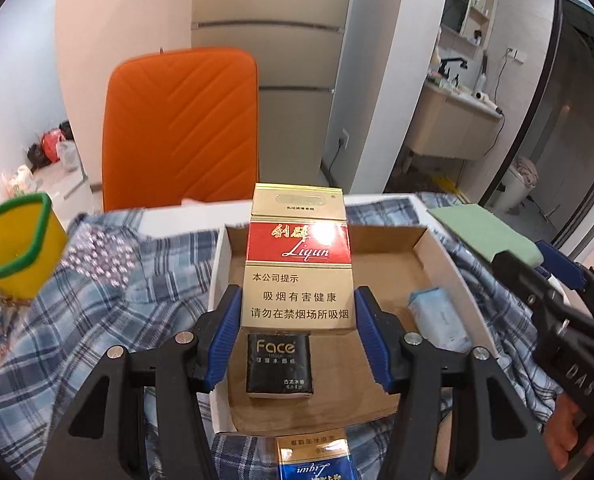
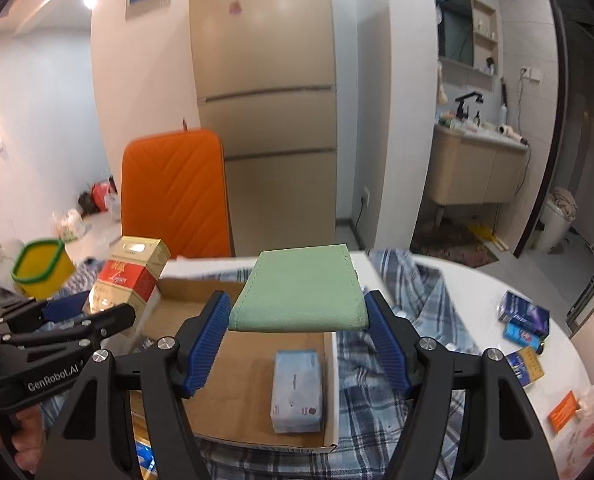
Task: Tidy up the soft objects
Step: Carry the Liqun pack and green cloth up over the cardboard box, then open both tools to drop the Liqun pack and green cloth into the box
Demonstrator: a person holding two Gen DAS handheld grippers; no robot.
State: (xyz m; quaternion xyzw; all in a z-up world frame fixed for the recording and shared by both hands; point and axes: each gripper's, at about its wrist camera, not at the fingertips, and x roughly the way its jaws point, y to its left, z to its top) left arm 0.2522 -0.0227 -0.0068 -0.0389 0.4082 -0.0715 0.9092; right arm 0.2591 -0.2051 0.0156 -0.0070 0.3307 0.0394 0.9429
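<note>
My left gripper (image 1: 297, 316) is shut on a gold and red Liqun cigarette pack (image 1: 299, 256) and holds it above the open cardboard box (image 1: 437, 256). A black Face tissue pack (image 1: 279, 364) and a light blue tissue pack (image 1: 437, 320) lie in the box. My right gripper (image 2: 297, 328) is shut on a green wallet (image 2: 301, 288), held over the box (image 2: 331, 380) above the blue tissue pack (image 2: 297, 388). The cigarette pack (image 2: 127, 276) and left gripper show at the left of the right wrist view.
A blue plaid shirt (image 1: 97, 312) lies under the box on the white table (image 2: 477, 280). A yellow cup with a green rim (image 1: 17, 240) stands at the left. A blue Liqun pack (image 1: 317, 460) lies near. Several small packs (image 2: 525, 320) lie at the right. An orange chair (image 1: 181, 132) stands behind.
</note>
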